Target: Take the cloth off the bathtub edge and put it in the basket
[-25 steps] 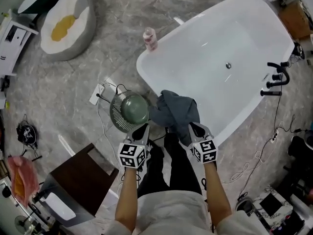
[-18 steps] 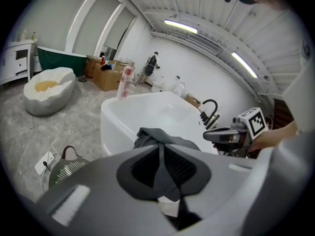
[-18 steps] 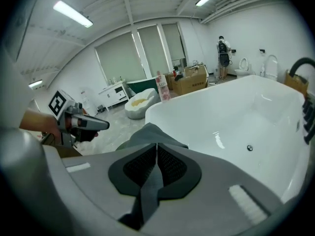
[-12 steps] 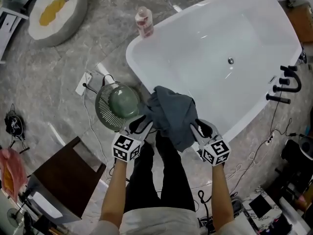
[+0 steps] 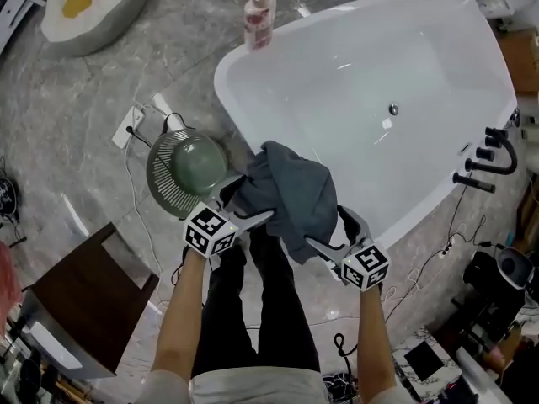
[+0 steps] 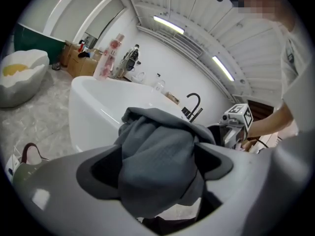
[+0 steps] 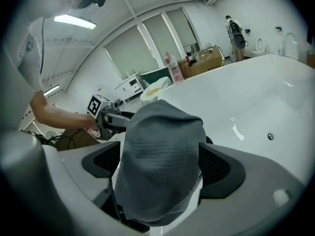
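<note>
Cloth is heaped on the tub rim, loose between the jaws of the left hand-held gripper and right hand-held gripper, both just opened wide.

The head camera looks steeply down from above the person, taking in the whole bathtub, the floor around it and both grippers at the tub's near edge. The left gripper camera sits very close behind its jaws, which have just been opening. It looks over the cloth between them toward the faucet end. The right gripper camera sits equally close behind its own just-opening jaws and the cloth, and faces the pink bottle end. All three views share the cloth, tub and bottle, and each gripper view catches the other gripper.
</note>
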`<move>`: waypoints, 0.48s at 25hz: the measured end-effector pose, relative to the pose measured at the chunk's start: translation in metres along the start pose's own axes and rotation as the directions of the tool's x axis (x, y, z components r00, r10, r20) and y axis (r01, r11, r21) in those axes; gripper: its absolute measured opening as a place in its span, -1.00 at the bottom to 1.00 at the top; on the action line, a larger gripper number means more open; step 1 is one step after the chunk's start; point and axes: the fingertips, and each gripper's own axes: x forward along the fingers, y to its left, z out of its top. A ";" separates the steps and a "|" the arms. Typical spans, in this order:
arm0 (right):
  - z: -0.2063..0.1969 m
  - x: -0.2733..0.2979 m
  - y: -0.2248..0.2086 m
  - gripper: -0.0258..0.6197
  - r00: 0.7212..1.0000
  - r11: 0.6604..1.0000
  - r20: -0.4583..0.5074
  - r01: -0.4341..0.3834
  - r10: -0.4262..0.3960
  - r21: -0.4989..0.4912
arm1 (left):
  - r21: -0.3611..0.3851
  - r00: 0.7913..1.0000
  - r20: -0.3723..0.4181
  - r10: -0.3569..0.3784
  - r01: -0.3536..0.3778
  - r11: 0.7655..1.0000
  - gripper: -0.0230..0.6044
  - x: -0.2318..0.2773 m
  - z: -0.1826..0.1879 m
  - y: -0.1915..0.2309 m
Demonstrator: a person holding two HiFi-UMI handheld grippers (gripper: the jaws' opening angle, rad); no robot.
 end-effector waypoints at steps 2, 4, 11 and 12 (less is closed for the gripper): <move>-0.009 0.008 -0.001 0.70 0.999 1.000 -0.049 -0.018 0.019 0.008 | -0.007 1.000 -0.015 -0.022 0.022 1.000 0.77 0.010 -0.006 0.003; -0.018 0.017 -0.003 0.82 0.994 0.999 -0.100 -0.041 0.041 0.009 | -0.023 0.998 -0.025 -0.053 0.052 0.998 0.88 0.018 -0.011 0.002; -0.032 0.055 -0.011 0.85 0.976 0.997 -0.200 -0.082 0.083 0.012 | -0.106 0.992 -0.042 -0.119 0.114 0.988 0.97 0.043 -0.019 0.002; -0.034 0.061 -0.014 0.85 0.973 0.997 -0.218 -0.078 0.077 0.004 | -0.121 0.991 -0.039 -0.127 0.122 0.985 0.98 0.047 -0.019 0.003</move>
